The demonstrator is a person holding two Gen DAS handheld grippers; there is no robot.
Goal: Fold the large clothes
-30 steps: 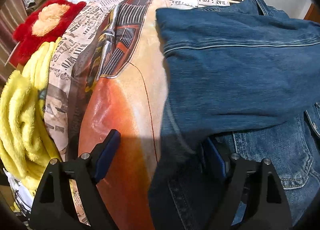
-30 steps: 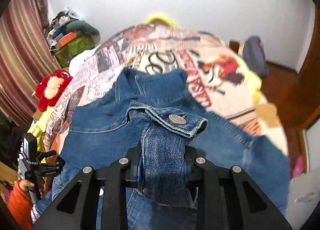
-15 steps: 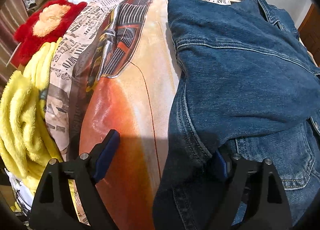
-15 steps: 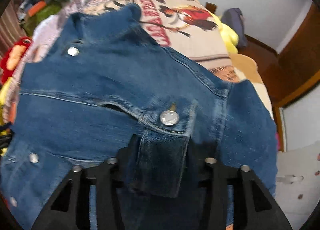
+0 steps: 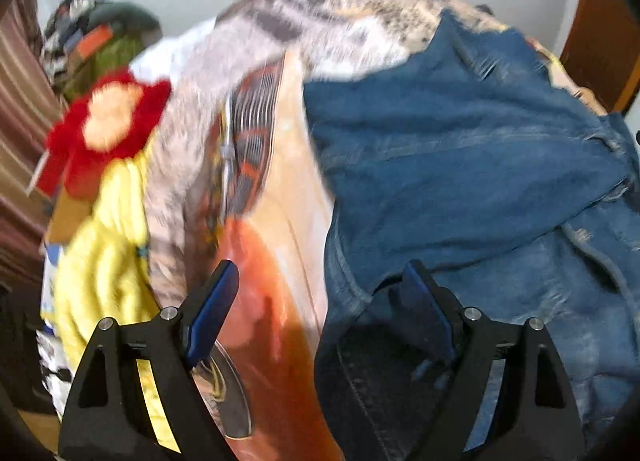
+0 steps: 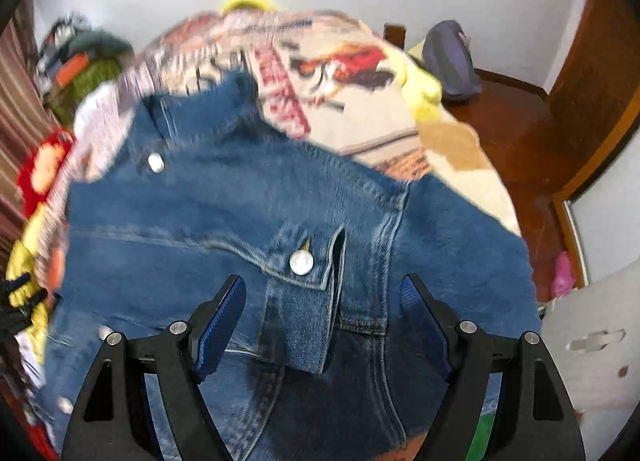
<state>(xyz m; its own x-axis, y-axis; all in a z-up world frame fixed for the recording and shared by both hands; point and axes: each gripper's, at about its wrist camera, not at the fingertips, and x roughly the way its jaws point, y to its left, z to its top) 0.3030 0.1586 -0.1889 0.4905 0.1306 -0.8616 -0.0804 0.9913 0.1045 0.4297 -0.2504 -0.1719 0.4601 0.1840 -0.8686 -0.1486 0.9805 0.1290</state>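
A red plush toy (image 5: 106, 129) sits at the far left in the left wrist view, above a yellow fleece blanket (image 5: 108, 257) at the bed's edge; next comes the printed bedspread (image 5: 276, 189), newsprint and an orange car on it; to the right lies the denim jacket (image 5: 460, 165), spread flat on that bedspread, its long axis running away from the camera, collar at the far end and hem nearest. The left gripper (image 5: 320, 301) has its jaws wide apart, nothing pressed between them, straddling the jacket's left edge. In the right wrist view the jacket's sleeve is folded across the body, its buttoned cuff (image 6: 308, 281) pointing towards the camera; the right gripper (image 6: 322, 313) has just been opening, the cuff lying loose between the parted pads; a dark wooden floor (image 6: 520, 133) shows at far right.
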